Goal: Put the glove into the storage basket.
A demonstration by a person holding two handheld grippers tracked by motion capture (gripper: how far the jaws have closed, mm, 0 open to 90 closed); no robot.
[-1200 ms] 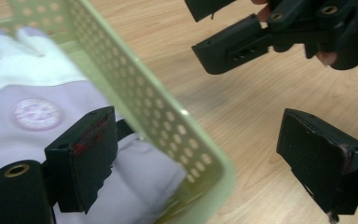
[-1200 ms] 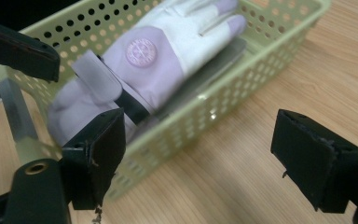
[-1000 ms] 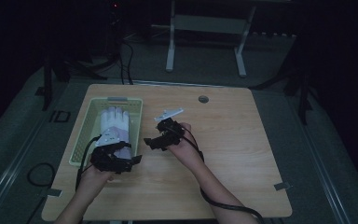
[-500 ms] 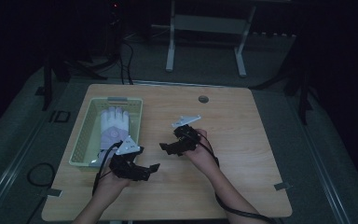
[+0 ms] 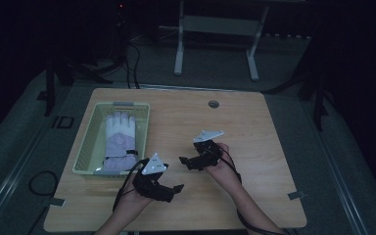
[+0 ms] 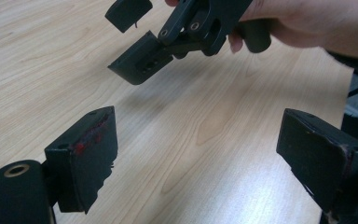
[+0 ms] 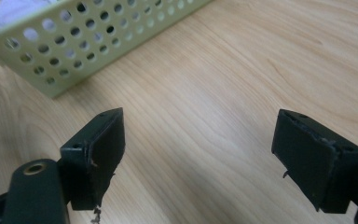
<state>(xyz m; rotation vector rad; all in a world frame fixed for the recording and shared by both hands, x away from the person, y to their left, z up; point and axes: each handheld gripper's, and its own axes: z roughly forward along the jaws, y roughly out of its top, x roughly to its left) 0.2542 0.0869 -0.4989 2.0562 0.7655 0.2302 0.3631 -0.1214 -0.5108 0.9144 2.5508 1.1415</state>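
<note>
Both the left gripper (image 5: 176,188) and right gripper (image 5: 183,160) stand released, empty. The glove (image 5: 119,142) apparently lies in the basket (image 5: 85,147); converging jaws risk collision.

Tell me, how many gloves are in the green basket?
1. A single white glove lies flat inside the green basket at the table's left side; another could be hidden beneath it.

Green perforated basket (image 7: 74,42): cut off by the top and left edges in the right gripper view. Glove (image 7: 9,10) inside: a pale corner above the rim, rest hidden. Right tongs (image 6: 135,39) in the left gripper view: upper jaw cropped at the top edge. Glove markings (image 5: 120,139): too small to tell.
</note>
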